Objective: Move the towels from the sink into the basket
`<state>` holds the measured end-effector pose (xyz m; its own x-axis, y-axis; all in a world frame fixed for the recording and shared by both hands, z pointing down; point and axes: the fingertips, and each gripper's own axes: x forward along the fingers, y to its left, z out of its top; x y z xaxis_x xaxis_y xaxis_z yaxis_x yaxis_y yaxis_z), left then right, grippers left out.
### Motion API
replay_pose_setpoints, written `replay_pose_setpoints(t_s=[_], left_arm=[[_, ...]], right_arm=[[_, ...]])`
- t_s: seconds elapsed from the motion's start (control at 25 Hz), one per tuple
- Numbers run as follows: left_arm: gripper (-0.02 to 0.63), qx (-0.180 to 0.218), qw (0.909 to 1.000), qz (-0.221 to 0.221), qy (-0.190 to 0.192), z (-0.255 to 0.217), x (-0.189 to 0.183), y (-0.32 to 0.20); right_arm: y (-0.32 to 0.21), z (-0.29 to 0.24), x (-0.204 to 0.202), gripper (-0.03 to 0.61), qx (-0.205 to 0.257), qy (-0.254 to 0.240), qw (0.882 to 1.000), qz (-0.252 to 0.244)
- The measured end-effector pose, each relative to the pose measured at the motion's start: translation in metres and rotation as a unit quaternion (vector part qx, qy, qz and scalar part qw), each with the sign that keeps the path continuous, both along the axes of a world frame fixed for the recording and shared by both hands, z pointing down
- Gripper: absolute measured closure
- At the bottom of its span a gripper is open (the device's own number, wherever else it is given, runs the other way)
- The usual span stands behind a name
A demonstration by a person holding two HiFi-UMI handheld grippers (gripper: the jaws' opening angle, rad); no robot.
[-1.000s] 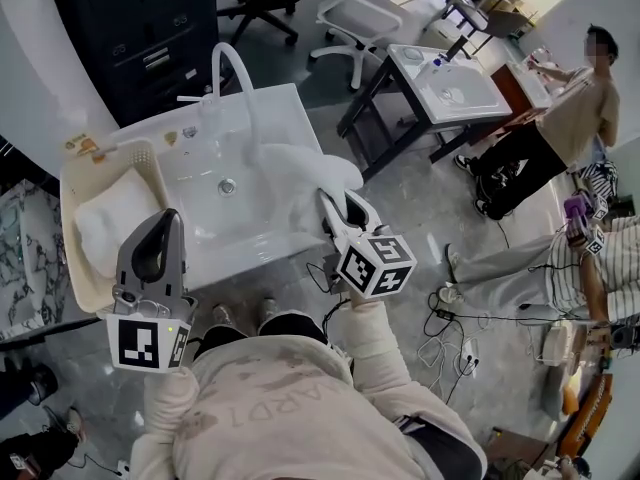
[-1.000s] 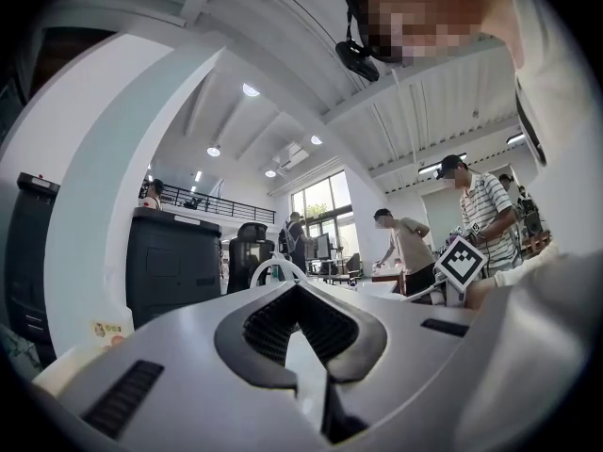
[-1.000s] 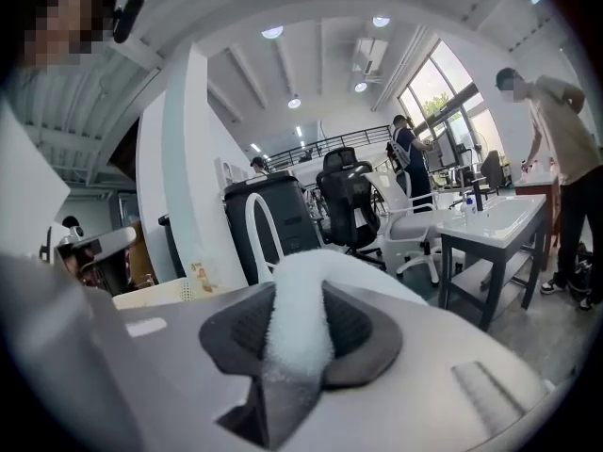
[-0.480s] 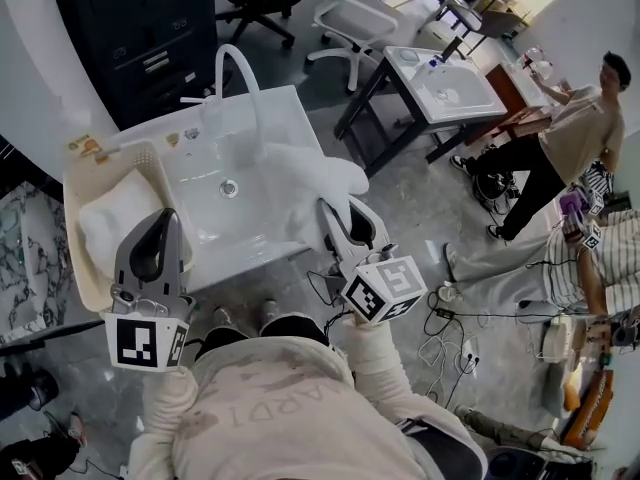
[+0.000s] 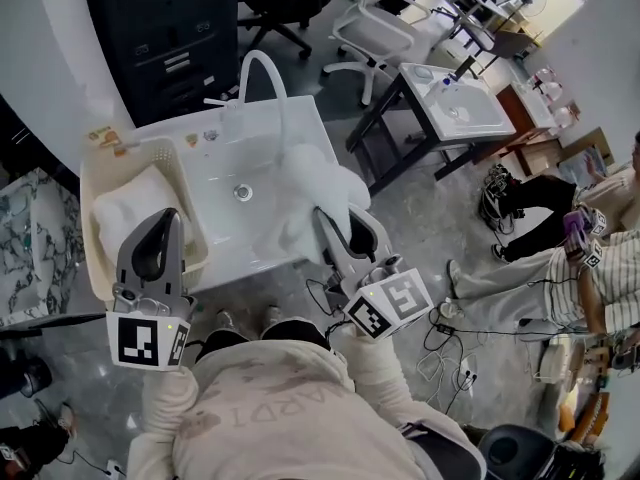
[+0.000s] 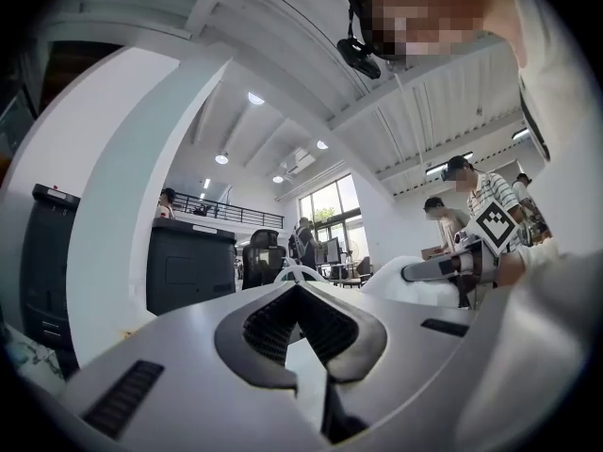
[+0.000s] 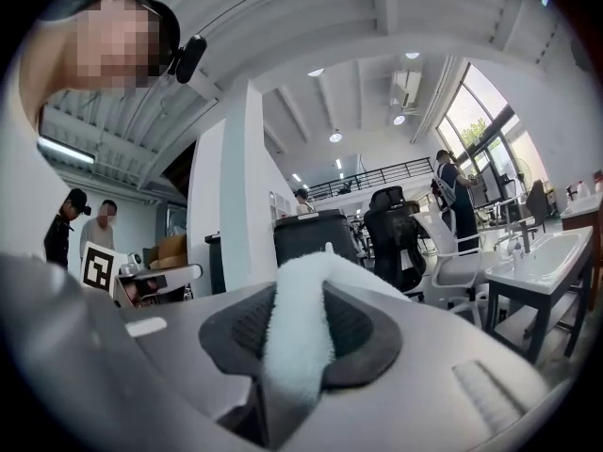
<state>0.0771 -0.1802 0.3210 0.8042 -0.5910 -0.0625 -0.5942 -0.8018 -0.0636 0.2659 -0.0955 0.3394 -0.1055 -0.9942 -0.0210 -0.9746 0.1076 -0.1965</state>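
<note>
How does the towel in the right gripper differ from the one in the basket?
The held towel is clamped in the right gripper, bunched over the sink's right end; the basket towel lies loose, touched by neither gripper. The basket towel spreads flatter than the held towel. Both are white.

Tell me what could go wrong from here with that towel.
1. The right gripper pinches only a narrow fold of the towel. Its bulk sits beyond the jaws, so it may slip out.
2. The basket lies on the other side of the sink, so the trailing towel could catch the faucet.
3. The left gripper, shut and empty, hovers by the basket and may block the drop.
</note>
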Motion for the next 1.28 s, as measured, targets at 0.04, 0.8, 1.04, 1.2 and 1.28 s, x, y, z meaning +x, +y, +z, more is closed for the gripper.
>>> replay_pose_setpoints(t_s=[0.04,0.8,1.04,1.2,1.28], left_arm=[[0.609,0.0,1.0,-0.003,0.001,-0.001,-0.003,0.0],[0.609,0.002,0.996,-0.09,-0.001,-0.001,-0.088,-0.01],[0.609,0.003,0.9936,-0.113,0.001,-0.002,-0.11,-0.011],[0.609,0.003,0.992,-0.126,0.003,-0.001,-0.124,-0.013],[0.609,0.001,0.9912,-0.132,0.003,0.0,-0.13,-0.014]], right_arm=[[-0.002,-0.003,-0.005,0.465,0.003,0.001,1.0,-0.007],[-0.063,-0.044,-0.087,0.465,0.053,0.022,0.993,-0.104],[-0.083,-0.056,-0.109,0.465,0.065,0.039,0.989,-0.13],[-0.096,-0.071,-0.125,0.465,0.081,0.055,0.984,-0.148],[-0.102,-0.08,-0.133,0.465,0.09,0.058,0.982,-0.156]])
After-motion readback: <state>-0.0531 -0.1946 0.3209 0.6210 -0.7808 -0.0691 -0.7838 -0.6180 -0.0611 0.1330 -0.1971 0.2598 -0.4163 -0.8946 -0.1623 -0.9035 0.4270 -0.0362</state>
